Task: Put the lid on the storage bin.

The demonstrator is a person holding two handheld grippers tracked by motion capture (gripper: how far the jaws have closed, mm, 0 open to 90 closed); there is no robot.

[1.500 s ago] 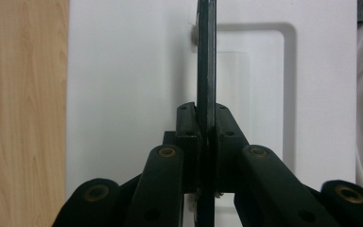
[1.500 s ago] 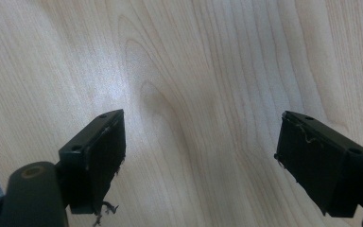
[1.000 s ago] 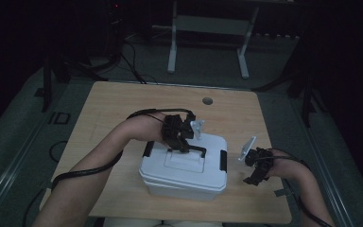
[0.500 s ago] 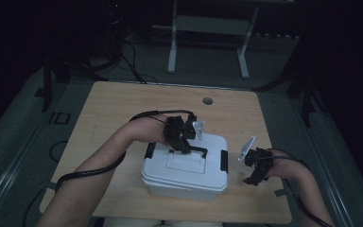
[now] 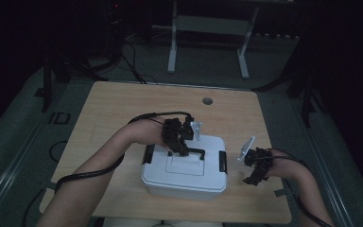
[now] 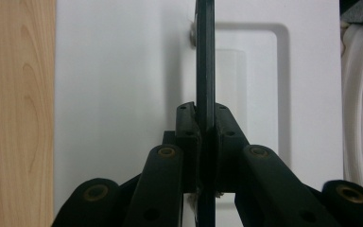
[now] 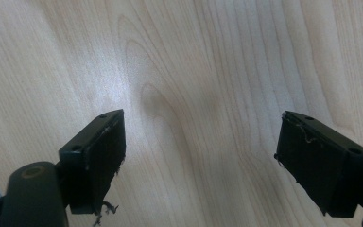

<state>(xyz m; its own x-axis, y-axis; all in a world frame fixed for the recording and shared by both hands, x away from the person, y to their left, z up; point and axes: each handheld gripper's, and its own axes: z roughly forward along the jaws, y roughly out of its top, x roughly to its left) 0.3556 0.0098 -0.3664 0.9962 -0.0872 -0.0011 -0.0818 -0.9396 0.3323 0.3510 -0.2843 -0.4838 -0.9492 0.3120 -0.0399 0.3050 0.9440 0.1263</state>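
Observation:
A white lidded box (image 5: 184, 176) sits near the front middle of the wooden table (image 5: 123, 109). Its thin black carry handle (image 5: 194, 152) stands raised over the lid. My left gripper (image 5: 179, 149) reaches in from the left and is shut on that handle. In the left gripper view the handle (image 6: 205, 56) runs straight up between the pressed pads (image 6: 187, 124), with the white lid (image 6: 123, 94) behind. My right gripper (image 5: 253, 178) hovers to the right of the box, open. Its jaws stand wide apart over bare wood (image 7: 194, 71), with nothing between the fingers (image 7: 99, 146).
Black latches (image 5: 148, 154) (image 5: 222, 162) sit on the two short ends of the box. A round cable hole (image 5: 207, 100) lies at the table's far edge. Cables trail from both grippers. Dark floor and metal stand legs (image 5: 172, 47) lie beyond the table.

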